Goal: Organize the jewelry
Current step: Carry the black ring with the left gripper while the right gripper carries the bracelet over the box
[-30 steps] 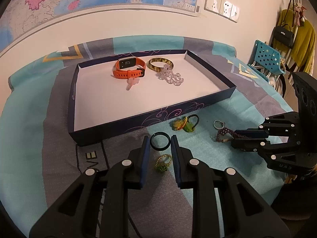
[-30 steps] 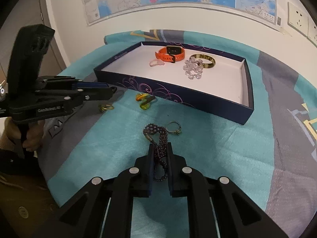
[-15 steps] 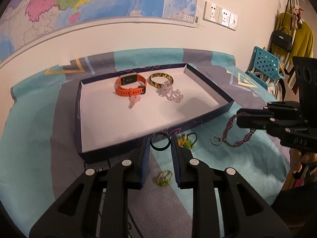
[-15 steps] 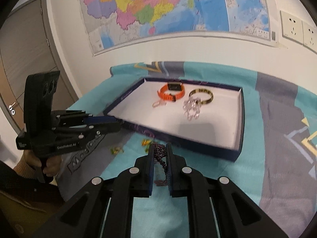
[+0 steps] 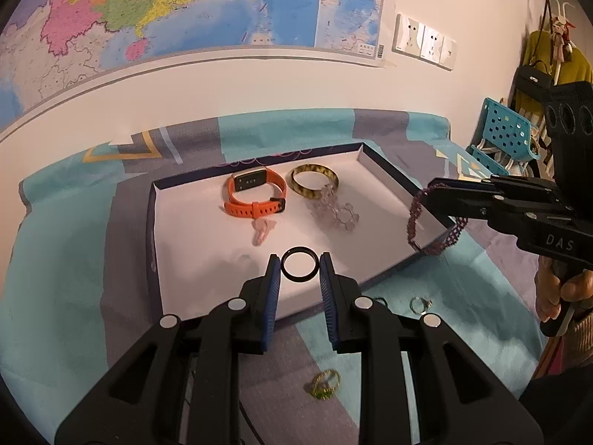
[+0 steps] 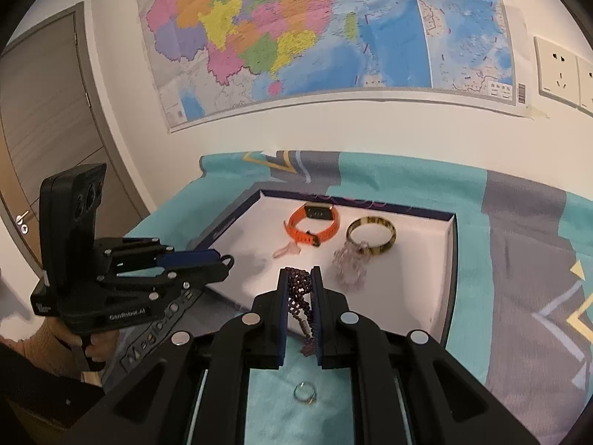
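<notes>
My left gripper [image 5: 299, 269] is shut on a black ring [image 5: 299, 267] and holds it above the near edge of the dark blue tray [image 5: 151, 222]. My right gripper [image 6: 300, 278] is shut on a purple beaded bracelet [image 6: 298, 289], which hangs over the tray's right rim in the left wrist view [image 5: 415, 218]. In the tray lie an orange watch band [image 5: 255, 196], a yellow-brown bangle [image 5: 314, 181], a clear bead bracelet [image 5: 335, 211] and a small pink piece [image 5: 262, 230].
On the teal and grey cloth [image 5: 66, 278] in front of the tray lie a silver ring [image 5: 420, 304] and a gold-green ring [image 5: 325, 383]. The silver ring also shows under my right gripper [image 6: 304, 393]. A wall with a map stands behind the table.
Both grippers have risen from the cloth and moved toward the tray, carrying the black ring and the purple bracelet. The bracelet has left the cloth and now hangs at the tray's rim.
</notes>
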Demonstrator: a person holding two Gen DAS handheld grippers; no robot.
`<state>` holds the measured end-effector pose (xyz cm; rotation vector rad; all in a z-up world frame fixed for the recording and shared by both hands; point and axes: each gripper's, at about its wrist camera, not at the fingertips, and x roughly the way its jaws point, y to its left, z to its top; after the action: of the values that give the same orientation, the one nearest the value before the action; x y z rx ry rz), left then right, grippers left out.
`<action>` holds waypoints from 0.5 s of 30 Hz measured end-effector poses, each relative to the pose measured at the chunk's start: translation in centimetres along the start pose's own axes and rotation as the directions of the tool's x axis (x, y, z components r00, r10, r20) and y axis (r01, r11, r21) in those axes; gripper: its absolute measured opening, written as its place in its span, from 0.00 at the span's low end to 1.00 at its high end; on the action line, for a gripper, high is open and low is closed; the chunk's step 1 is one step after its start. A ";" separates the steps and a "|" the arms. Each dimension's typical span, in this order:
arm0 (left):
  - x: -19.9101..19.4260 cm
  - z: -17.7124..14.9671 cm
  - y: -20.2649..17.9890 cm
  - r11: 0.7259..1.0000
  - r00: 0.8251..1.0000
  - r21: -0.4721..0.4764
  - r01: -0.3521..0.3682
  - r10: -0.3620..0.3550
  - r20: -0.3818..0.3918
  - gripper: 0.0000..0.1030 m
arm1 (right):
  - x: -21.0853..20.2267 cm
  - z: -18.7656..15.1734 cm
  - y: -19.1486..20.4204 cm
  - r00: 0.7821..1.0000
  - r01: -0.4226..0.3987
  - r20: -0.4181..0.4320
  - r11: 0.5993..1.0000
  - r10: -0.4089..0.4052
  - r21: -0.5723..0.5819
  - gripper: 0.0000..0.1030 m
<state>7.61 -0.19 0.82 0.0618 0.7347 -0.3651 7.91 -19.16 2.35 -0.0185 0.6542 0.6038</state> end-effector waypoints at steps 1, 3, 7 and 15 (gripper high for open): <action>0.1 0.2 0.0 1.000 1.000 0.000 -0.001 0.001 0.001 0.21 | 0.2 0.2 -0.2 1.000 0.000 0.000 1.000 0.000 0.002 0.10; 0.6 0.5 0.2 1.000 1.000 -0.003 -0.003 0.003 -0.001 0.21 | 0.7 0.6 -0.5 1.000 0.001 0.000 1.000 -0.001 0.011 0.10; 1.2 0.9 0.4 1.000 1.000 -0.007 -0.005 0.005 -0.004 0.21 | 1.7 1.0 -1.1 1.000 -0.001 -0.013 1.000 0.001 0.022 0.10; 2.5 1.4 0.4 1.000 1.000 -0.006 -0.006 0.006 -0.020 0.21 | 3.5 1.6 -1.8 0.999 -0.006 -0.034 0.999 0.007 0.041 0.10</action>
<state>10.33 -0.83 0.19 0.0616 0.7554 -0.3567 11.96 -18.49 1.29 0.0116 0.6998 0.5974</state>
